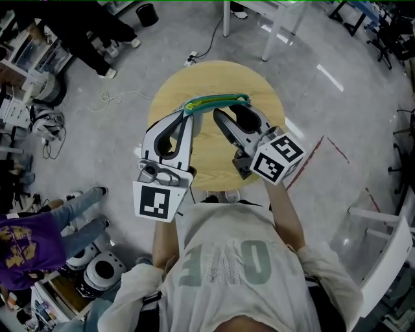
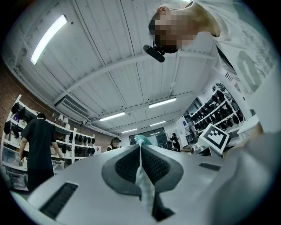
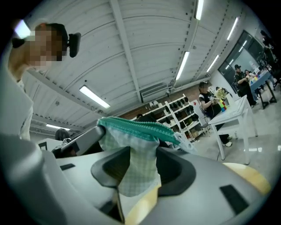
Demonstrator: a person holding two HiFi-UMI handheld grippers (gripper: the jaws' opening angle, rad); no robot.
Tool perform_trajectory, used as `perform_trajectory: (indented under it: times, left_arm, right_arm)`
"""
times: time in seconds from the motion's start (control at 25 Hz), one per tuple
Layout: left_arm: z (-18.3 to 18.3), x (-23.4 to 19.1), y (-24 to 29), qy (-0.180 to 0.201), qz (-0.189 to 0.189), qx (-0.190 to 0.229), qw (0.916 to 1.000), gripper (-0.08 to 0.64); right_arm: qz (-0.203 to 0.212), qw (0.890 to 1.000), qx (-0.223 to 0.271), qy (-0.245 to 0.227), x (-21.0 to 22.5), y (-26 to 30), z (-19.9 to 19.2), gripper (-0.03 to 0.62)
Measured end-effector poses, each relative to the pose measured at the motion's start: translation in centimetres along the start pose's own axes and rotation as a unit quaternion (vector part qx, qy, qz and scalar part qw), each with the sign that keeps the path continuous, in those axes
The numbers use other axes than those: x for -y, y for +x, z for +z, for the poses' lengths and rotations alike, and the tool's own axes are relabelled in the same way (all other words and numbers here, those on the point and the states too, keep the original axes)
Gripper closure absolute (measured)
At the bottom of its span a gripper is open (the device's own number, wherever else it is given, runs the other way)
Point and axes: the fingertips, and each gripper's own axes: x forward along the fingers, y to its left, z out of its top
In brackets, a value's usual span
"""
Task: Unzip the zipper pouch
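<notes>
At the 12 o'clock rim of the round, pale wooden table (image 1: 264,91), a checked pale-green fabric zipper pouch (image 1: 217,101) is stretched edge-on between both tools. Its teal zipper (image 3: 136,127) faces up and looks closed along the stretch that shows.

The left gripper (image 1: 187,113) reaches in from 7 o'clock. Its jaws are pressed fully together on a thin fold of the pouch's end, which shows as a narrow strip between the pads (image 2: 153,167). The right gripper (image 1: 228,111) comes in from 5 o'clock. Its jaws stand wide around the pouch body, and the bunched fabric (image 3: 136,162) fills the gap and touches both pads. The clear zipper pull (image 3: 188,141) sticks out free past that gripper's far side, with nothing holding it.

Bare tabletop lies open between the two tools and back toward the person at 6 o'clock, and the rim at 3 and 9 o'clock is uncovered.

Around the table runs a ring of grey floor (image 1: 130,78):
- White table legs (image 1: 225,19) stand at 12 to 1 o'clock.
- A loose cable (image 1: 117,98) trails at 10 to 11 o'clock, near a bystander's dark legs (image 1: 97,32).
- A seated person in jeans (image 1: 78,207) is at 8 o'clock.
- A white chair frame (image 1: 382,259) is at 4 o'clock.
- A red floor line (image 1: 337,149) runs at 3 o'clock.
</notes>
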Motion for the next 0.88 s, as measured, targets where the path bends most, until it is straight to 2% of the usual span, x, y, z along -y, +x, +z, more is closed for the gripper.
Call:
perform_trajectory:
  times: [0.08,0.16,0.2,0.32,0.48,0.6,0.72,0.8,0.88]
  left_arm:
    - [-0.3,0.0,-0.1,0.000,0.000,-0.005,1.0000,0.532]
    - [-1.1,0.3,-0.4,0.004,0.005,-0.020,0.9998,0.532]
    - [-1.7,0.4,-0.5,0.003,0.009,-0.031,0.9995,0.532]
    - [-4.4,0.3,-0.8,-0.019,0.016,-0.070,0.9973,0.532]
    - [-8.5,0.0,-1.3,-0.064,0.022,-0.132,0.9889,0.532]
    - [-12.9,0.2,-1.9,-0.089,0.023,-0.189,0.9776,0.532]
    - [-17.9,1.0,-3.0,-0.131,0.024,-0.244,0.9607,0.532]
    - [-21.0,1.7,-3.7,-0.149,0.017,-0.274,0.9501,0.532]
    - [-23.7,2.4,-4.2,-0.162,0.005,-0.298,0.9407,0.532]
  right_arm:
    - [0.003,1.000,0.019,-0.021,-0.3,-0.5,0.8,0.428]
    - [-0.006,0.999,0.026,-0.040,-0.4,-1.4,1.0,0.502]
    - [-0.012,0.999,0.023,-0.046,-0.3,-1.8,0.9,0.512]
    - [-0.029,0.998,-0.010,-0.050,0.3,-2.5,-0.3,0.531]
    - [-0.054,0.996,-0.075,-0.011,1.4,-2.8,-3.2,0.531]
    - [-0.077,0.988,-0.127,0.031,2.7,-3.1,-6.7,0.531]
    - [-0.113,0.975,-0.181,0.067,4.2,-4.0,-11.0,0.526]
    - [-0.132,0.965,-0.209,0.087,4.8,-4.7,-13.4,0.404]
    - [-0.144,0.959,-0.223,0.102,5.0,-5.5,-15.0,0.370]
